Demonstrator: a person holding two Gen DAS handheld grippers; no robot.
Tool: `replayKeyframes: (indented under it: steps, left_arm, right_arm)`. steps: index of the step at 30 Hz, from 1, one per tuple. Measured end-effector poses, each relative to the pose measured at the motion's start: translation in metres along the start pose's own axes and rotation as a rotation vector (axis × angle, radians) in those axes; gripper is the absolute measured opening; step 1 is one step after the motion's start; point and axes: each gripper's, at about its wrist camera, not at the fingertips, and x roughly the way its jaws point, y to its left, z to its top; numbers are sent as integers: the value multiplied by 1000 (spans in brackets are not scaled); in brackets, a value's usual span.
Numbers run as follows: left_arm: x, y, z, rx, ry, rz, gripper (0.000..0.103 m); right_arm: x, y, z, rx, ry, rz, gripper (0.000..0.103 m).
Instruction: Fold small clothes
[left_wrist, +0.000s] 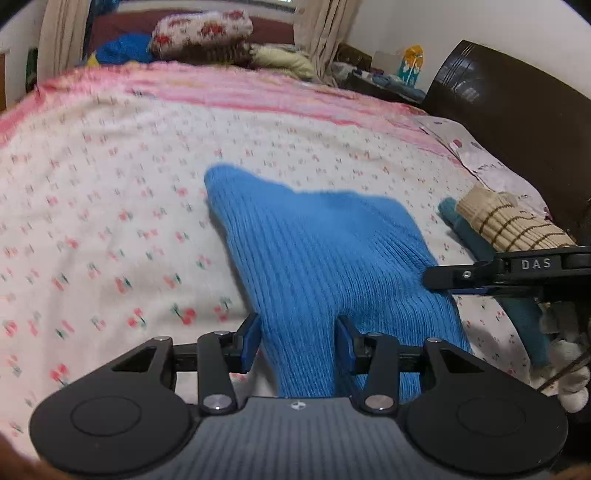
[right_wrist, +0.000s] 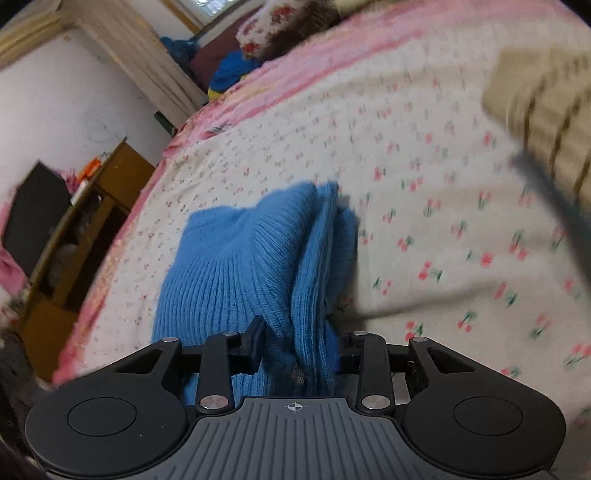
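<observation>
Bed (left_wrist: 110, 192) covered by a cherry-print sheet, pink-bordered. Blue ribbed knit garment (left_wrist: 325, 258) is lifted off the sheet at its near edge, gripped between the closed left tongs (left_wrist: 297, 341); another bunched part is clamped in the right tongs (right_wrist: 299, 345). Cream striped knit (left_wrist: 509, 221) is laid over teal cloth (left_wrist: 476, 240) nearby.

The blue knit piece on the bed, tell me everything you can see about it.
The blue knit garment is bright blue with fine lengthwise ribbing, and it looks soft and stretchy like wool or acrylic. It lies partly on the cherry-print bedsheet, bunched into thick folds, with one rounded end pointing away. The left gripper has its near end between the fingers, and the right gripper is clamped on another gathered part. Motion blur hides what kind of garment it is.
</observation>
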Motion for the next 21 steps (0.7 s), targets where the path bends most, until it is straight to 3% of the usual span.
replayKeyframes:
  steps: [4, 8, 9, 10, 13, 17, 19, 21]
  left_arm:
    - [-8, -3, 6, 1, -42, 57, 48]
    - [3, -6, 11, -3, -36, 78, 49]
    - [5, -5, 11, -9, -33, 74, 49]
    - [7, -4, 12, -17, -32, 64, 50]
    - [15, 0, 13, -33, -21, 40, 56]
    - [33, 7, 16, -44, -2, 7, 73]
    - [43, 16, 16, -91, 13, -23, 83]
    - [51, 28, 15, -166, 30, -77, 83]
  right_arm:
    - [-7, 20, 4, -117, -71, -82, 36]
    - [13, 24, 9, -152, -46, -115, 39]
    - [16, 23, 7, -145, -46, -128, 44]
    - [21, 18, 8, -123, -40, -118, 50]
    - [33, 5, 9, -34, 8, -40, 54]
    - [48, -9, 7, 24, 42, 18, 63]
    - [52, -12, 8, 47, 44, 50, 66]
    - [54, -16, 9, 62, 44, 80, 66]
